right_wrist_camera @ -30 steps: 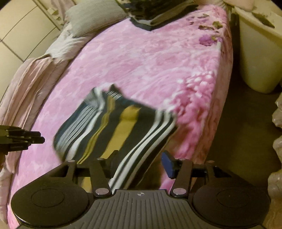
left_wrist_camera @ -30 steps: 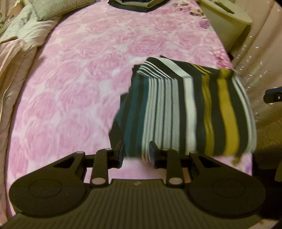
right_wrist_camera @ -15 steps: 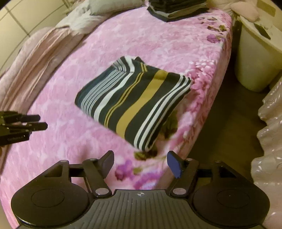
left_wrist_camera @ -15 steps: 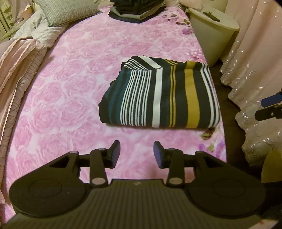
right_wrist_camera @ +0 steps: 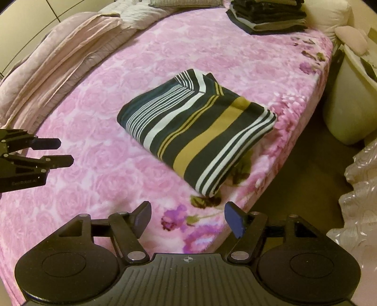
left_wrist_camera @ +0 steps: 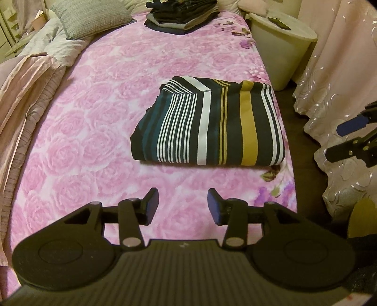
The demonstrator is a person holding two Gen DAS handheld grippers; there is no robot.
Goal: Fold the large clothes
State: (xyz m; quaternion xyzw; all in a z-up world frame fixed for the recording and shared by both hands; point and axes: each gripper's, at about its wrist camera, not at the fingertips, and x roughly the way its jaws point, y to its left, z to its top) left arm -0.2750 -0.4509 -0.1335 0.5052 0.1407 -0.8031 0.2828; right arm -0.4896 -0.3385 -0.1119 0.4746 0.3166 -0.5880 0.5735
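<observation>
A striped garment (left_wrist_camera: 209,124), dark with white, teal and mustard bands, lies folded into a neat rectangle on the pink floral bed (left_wrist_camera: 106,98) near its right edge. The same striped garment (right_wrist_camera: 198,131) shows in the right wrist view. My left gripper (left_wrist_camera: 181,207) hovers open in front of it, well back, holding nothing. My right gripper (right_wrist_camera: 187,219) is open too, off the garment's near corner by the bed's edge. Each gripper appears in the other's view: the right gripper (left_wrist_camera: 346,138) at the right margin, the left gripper (right_wrist_camera: 54,151) at the left margin.
A stack of folded dark clothes (left_wrist_camera: 181,14) sits at the far end of the bed. A grey pillow (left_wrist_camera: 92,18) and a pale rumpled quilt (left_wrist_camera: 30,77) line the left side. A cream bin (left_wrist_camera: 280,47) and a lace curtain (left_wrist_camera: 339,70) stand right of the bed.
Both grippers have let go of the striped garment and drawn back from it. It now lies flat and still on the bed, farther from both.
</observation>
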